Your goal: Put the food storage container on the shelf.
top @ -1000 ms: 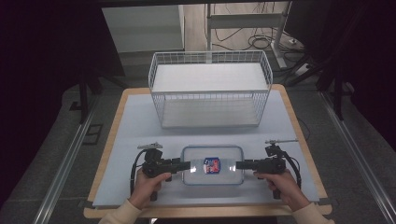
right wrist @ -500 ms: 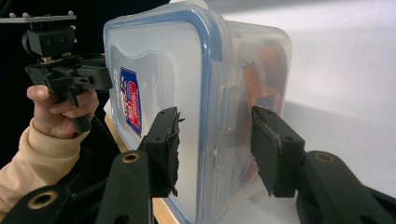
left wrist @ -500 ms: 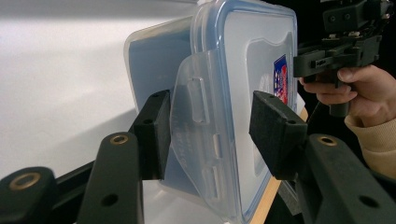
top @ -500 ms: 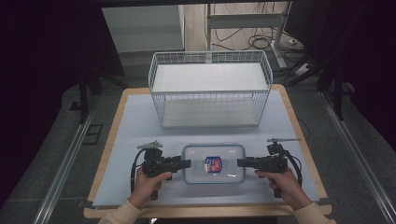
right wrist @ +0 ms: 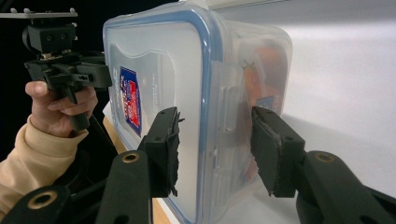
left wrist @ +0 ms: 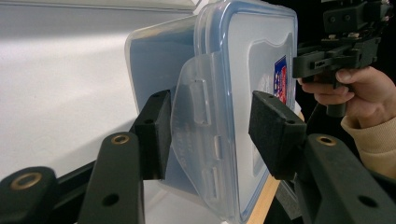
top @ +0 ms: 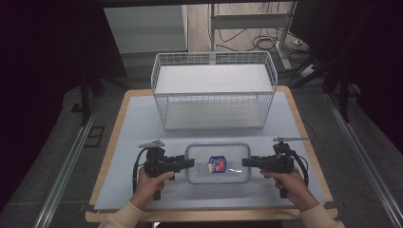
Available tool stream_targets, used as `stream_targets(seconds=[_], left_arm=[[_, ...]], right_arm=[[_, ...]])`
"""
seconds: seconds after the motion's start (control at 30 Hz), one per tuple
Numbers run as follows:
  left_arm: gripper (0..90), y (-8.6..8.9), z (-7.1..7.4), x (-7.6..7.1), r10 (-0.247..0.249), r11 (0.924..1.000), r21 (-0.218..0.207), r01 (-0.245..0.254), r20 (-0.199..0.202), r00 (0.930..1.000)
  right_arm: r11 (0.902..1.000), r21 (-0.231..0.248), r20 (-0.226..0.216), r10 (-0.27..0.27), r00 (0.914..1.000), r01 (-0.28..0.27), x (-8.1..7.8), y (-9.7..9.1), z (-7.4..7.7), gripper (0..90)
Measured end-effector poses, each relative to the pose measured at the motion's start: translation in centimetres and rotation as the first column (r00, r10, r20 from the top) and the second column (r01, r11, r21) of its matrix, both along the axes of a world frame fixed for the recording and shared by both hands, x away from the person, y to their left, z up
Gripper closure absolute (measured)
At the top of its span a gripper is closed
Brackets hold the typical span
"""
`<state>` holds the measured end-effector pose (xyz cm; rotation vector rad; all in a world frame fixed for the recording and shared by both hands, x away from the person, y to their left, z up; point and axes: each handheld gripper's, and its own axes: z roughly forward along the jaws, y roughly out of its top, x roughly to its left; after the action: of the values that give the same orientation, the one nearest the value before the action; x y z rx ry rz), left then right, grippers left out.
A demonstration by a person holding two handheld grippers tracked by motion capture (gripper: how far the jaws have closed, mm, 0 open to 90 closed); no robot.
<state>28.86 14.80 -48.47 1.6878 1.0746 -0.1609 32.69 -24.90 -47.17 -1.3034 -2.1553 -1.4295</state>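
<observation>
Both grippers sit closer to the container than 1 s ago, their tips now at its 2 short ends; container itself unmoved.

Table [top: 142, 118]: pale blue-grey top with wooden edge. White wire basket [top: 214, 90] stands on the far half, well apart from the work area.

Clear plastic container [top: 217, 163], blue-rimmed lid with a red-and-blue label, rests flat on the near middle of the table, between the 2 grippers. Orange contents visible through its wall in the right gripper view.

Left gripper [top: 187, 163], held in the left hand [top: 149, 186]: jaws spread wide, straddling the left end's latch flap [left wrist: 198, 126]. One pad sits against or just beside the container wall under the flap, the other stands apart over the lid. Nothing clamped.

Right gripper [top: 247, 162], held in the right hand [top: 292, 186]: jaws likewise parted, 1 to either side of the right end's latch [right wrist: 229, 116]. Contact with pads cannot be told; no grip evident.

Cream sleeves on both forearms.
</observation>
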Motion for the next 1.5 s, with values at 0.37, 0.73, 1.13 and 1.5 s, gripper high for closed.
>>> stream_targets(seconds=[0.37, 0.73, 1.13, 1.5], left_arm=[[50.3, -0.1, 2.0, 0.8, 0.011, 0.9999, -0.004, -0.011, 0.038, 0.9992], [50.3, 0.4, 4.0, 1.6, 0.02, 0.9998, -0.007, -0.02, 0.069, 0.9974], [50.5, 0.7, 6.7, 2.5, 0.03, 0.9995, -0.013, -0.029, 0.109, 0.9936], [50.5, 0.8, 8.6, 3.3, 0.033, 0.9994, -0.013, -0.032, 0.131, 0.9908]], right_arm=[[1.0, -0.001, 0.054, -0.007, 0.9985, 0.008, 0.5, 0.0, 2.0, 53.5], [1.0, 0.004, 0.097, -0.005, 0.9952, 0.004, 1.2, 0.5, 4.0, 53.5], [0.9999, 0.015, 0.142, -0.006, 0.9898, 0.004, 2.1, 0.7, 6.4, 53.5], [0.9997, 0.022, 0.175, -0.01, 0.9845, 0.006, 2.8, 0.9, 8.2, 53.5]])
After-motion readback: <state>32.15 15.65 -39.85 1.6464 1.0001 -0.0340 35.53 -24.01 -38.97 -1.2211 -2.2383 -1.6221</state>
